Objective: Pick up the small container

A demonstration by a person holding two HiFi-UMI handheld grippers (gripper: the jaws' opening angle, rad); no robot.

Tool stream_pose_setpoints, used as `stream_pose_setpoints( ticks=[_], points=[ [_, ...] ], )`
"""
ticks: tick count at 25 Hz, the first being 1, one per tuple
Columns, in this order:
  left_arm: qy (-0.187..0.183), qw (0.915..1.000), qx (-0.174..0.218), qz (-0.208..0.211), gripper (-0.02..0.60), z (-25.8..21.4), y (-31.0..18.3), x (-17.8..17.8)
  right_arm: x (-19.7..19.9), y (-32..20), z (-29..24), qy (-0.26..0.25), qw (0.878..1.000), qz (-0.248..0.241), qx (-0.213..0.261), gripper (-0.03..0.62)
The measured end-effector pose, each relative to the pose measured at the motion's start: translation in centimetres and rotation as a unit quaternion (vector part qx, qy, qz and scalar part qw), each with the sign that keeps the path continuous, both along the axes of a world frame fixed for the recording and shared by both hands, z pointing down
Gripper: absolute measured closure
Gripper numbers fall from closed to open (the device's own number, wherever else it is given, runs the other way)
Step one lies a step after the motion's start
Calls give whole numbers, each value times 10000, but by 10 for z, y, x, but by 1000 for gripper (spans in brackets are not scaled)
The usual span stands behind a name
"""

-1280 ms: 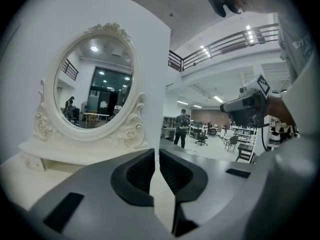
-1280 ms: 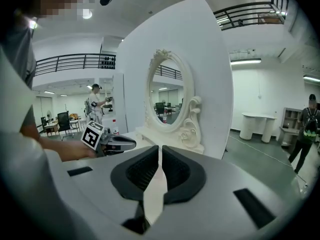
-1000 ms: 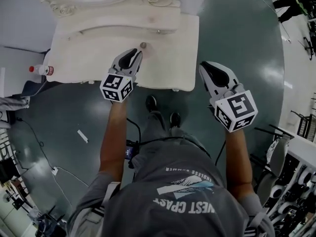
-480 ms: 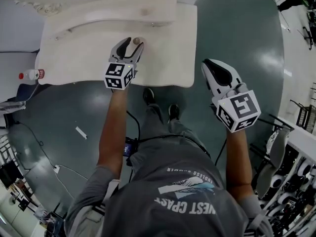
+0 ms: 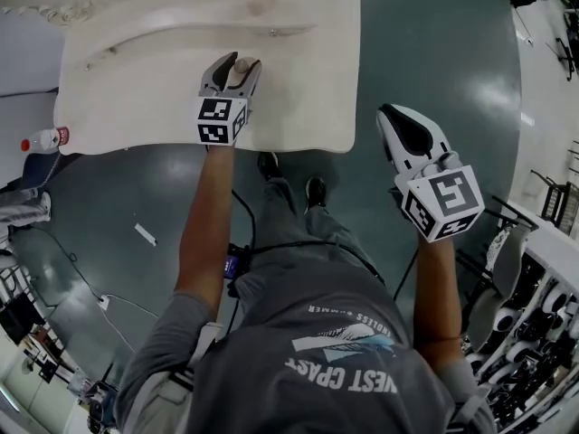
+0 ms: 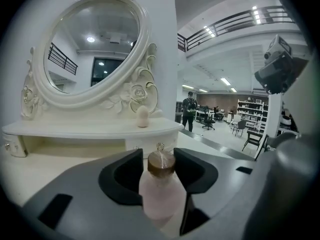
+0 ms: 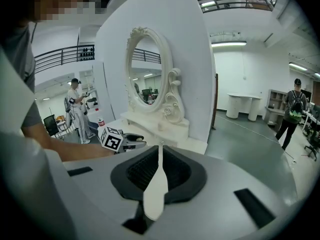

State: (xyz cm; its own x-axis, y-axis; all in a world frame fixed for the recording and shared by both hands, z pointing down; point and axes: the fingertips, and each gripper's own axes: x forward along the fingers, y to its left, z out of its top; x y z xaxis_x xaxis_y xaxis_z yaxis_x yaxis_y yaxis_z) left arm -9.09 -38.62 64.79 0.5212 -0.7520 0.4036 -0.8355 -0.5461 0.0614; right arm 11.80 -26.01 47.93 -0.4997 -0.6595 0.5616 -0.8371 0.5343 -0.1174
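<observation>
Both jaws of your left tongs [image 6: 159, 160] are pressing on the small pale-pink container with a brown cap [image 6: 161, 196], standing upright on the cream worktop [image 5: 298, 107]. You are securing the grasp; next, a straight lift seems called for. Your right tongs [image 7: 160, 154] are hanging shut and empty, well apart.
</observation>
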Motion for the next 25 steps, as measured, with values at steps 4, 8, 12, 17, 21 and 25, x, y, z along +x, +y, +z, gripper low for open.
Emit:
stream_pose_setpoints(
  ticks=[4,8,12,17,21,25],
  points=[
    [-168,9998,100,38,430,0,1,9,7,0,0,-19,10000,4,-30,563],
    [-267,9996,-57,97,433,-2,-1,10,4,-4,-5,-57,10000,-54,33,563],
    [-338,9993,47,170,434,-26,3,1,-5,-6,-14,-103,9997,-163,114,563],
    [-423,9985,277,220,434,-66,9,-7,-9,-8,-32,-128,9990,-292,303,563],
    [-477,9976,461,184,434,-101,21,-17,-17,-6,-50,-149,9977,-422,499,563],
    [-549,9965,605,173,434,-132,33,-29,-27,-7,-69,-176,9960,-539,695,563]
  ],
)
